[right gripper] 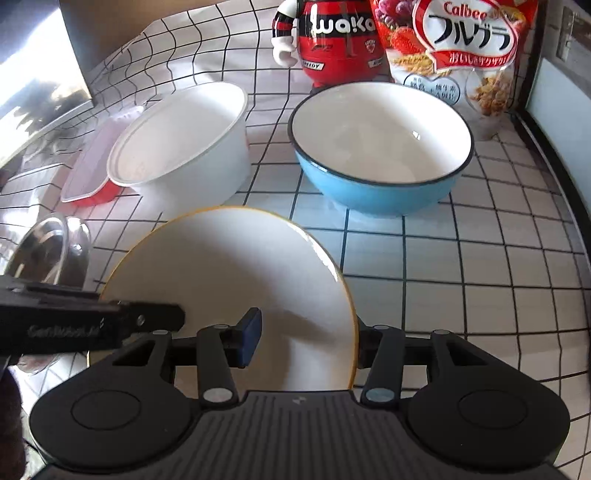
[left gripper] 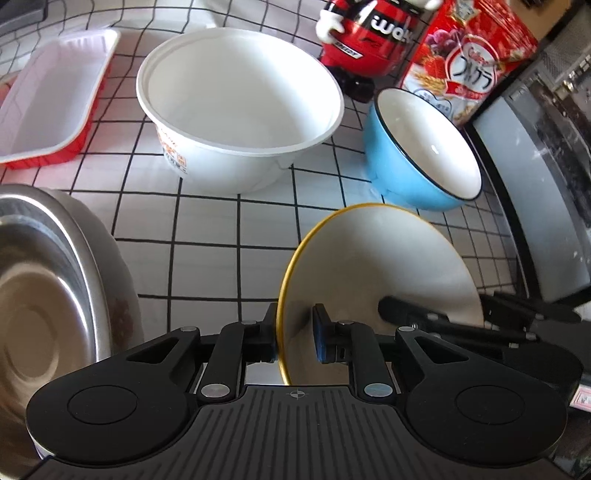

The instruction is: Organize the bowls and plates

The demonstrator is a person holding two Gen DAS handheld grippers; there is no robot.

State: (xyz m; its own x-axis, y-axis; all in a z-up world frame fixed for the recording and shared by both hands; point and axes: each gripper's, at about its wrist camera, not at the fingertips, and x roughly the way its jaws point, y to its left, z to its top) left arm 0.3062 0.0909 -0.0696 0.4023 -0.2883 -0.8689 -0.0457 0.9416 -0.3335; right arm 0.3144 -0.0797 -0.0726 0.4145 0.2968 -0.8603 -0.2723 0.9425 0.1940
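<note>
A white plate with a yellow rim (left gripper: 388, 258) (right gripper: 229, 266) hangs tilted above the tiled counter, held from both sides. My left gripper (left gripper: 295, 334) is shut on its left rim, one pad inside and one outside. My right gripper (right gripper: 308, 339) is shut on the opposite rim, with its blue pad on the inner face. Beyond the plate stands a blue bowl (left gripper: 417, 158) (right gripper: 380, 147) with a white inside. To its left sits a large white plastic bowl (left gripper: 236, 107) (right gripper: 184, 147). A steel bowl (left gripper: 44, 295) (right gripper: 51, 251) lies at the near left.
A red tray with a white inside (left gripper: 51, 99) (right gripper: 96, 173) lies at the far left. A red toy figure (left gripper: 365, 33) (right gripper: 332, 37) and a cereal bag (left gripper: 465, 55) (right gripper: 461, 48) stand behind the bowls. A dark appliance (left gripper: 535, 184) borders the counter on the right.
</note>
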